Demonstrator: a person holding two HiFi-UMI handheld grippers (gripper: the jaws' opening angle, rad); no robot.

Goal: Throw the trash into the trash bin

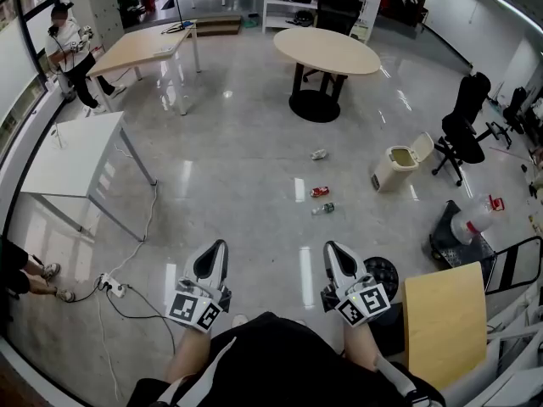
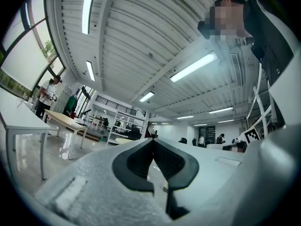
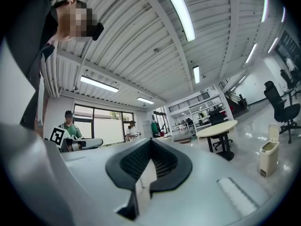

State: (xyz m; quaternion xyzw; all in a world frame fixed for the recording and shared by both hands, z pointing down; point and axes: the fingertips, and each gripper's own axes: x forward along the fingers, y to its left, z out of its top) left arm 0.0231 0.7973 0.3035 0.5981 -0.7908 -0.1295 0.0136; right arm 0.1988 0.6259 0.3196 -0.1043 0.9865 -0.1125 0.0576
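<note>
Three bits of trash lie on the shiny floor ahead of me: a crumpled pale piece (image 1: 319, 154), a red can (image 1: 320, 192) and a small bottle (image 1: 322, 209). To their right stands the beige trash bin (image 1: 397, 166) with its lid tipped up; the right gripper view also shows the bin (image 3: 268, 155) at the right edge. My left gripper (image 1: 212, 257) and right gripper (image 1: 337, 257) are held side by side close to my body, well short of the trash. Both are shut and hold nothing: in the gripper views the left gripper (image 2: 153, 141) and right gripper (image 3: 150, 140) have their pads meeting.
A round table (image 1: 327, 51) stands beyond the trash, a black office chair (image 1: 462, 125) right of the bin. A white table (image 1: 72, 155) is at the left, with cables and a power strip (image 1: 110, 287) on the floor. A wooden board (image 1: 445, 322) is near right. A person (image 1: 72, 53) stands far left.
</note>
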